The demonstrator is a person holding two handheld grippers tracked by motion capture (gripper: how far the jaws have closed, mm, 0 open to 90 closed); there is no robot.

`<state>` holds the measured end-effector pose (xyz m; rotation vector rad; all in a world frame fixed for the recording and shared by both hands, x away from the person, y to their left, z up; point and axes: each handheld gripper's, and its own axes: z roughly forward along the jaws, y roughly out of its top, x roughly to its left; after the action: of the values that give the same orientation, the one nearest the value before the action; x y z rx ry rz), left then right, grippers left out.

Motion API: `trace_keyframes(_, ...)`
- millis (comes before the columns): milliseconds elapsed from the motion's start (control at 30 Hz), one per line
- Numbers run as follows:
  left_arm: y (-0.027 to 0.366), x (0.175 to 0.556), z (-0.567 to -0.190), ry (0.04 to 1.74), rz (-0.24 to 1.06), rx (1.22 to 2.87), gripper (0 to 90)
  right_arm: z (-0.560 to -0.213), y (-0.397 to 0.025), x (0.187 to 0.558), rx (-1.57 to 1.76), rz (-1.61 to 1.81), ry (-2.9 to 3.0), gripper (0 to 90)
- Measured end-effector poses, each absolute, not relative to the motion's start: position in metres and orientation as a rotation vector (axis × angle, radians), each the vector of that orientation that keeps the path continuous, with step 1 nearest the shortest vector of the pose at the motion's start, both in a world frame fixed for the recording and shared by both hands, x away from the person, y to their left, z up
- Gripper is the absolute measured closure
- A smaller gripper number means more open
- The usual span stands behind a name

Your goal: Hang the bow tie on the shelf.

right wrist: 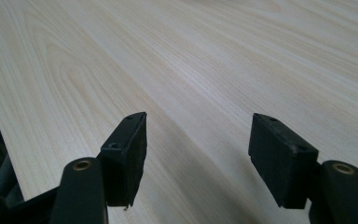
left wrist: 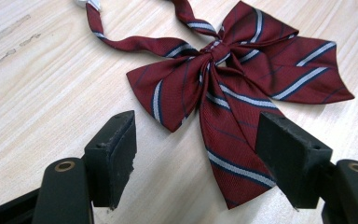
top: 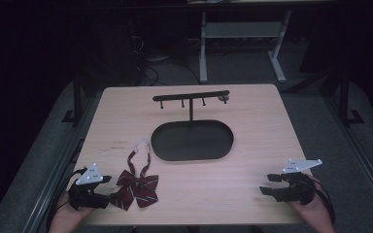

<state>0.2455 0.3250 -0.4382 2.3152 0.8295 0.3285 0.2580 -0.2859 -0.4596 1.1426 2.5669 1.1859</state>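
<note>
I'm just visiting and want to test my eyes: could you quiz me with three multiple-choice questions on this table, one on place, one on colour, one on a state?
1. Where does the bow tie lie?
A. in the black tray
B. on the table by the left gripper
C. hung on the rack

2. Its main colour?
A. dark red
B. green
C. yellow

3. The right gripper is:
A. shut on the tie
B. shut on nothing
C. open

Answers: B, it rests on wood before the left jaws; A, maroon with pale stripes; C, its jaws stand apart over bare table.
</note>
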Motion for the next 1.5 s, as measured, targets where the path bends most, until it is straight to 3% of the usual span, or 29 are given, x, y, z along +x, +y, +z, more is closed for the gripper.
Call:
trace_keyframes(633, 0.31, 0.255, -0.42, 0.764, 0.339, 2.363, 28.9, -0.459, -0.282, 0.259, 1.111, 1.184, 2.574, 36.5)
trace_keyframes(1133, 0.29, 0.292, -0.4, 0.669, 0.321, 2.469, 29.1, -0.458, -0.279, 0.261, 1.103, 1.179, 2.578, 36.5)
trace_keyframes(1500, 0.285, 0.339, -0.392, 0.712, 0.28, 2.496, 30.4, -0.458, -0.275, 0.265, 1.079, 1.178, 2.593, 36.5)
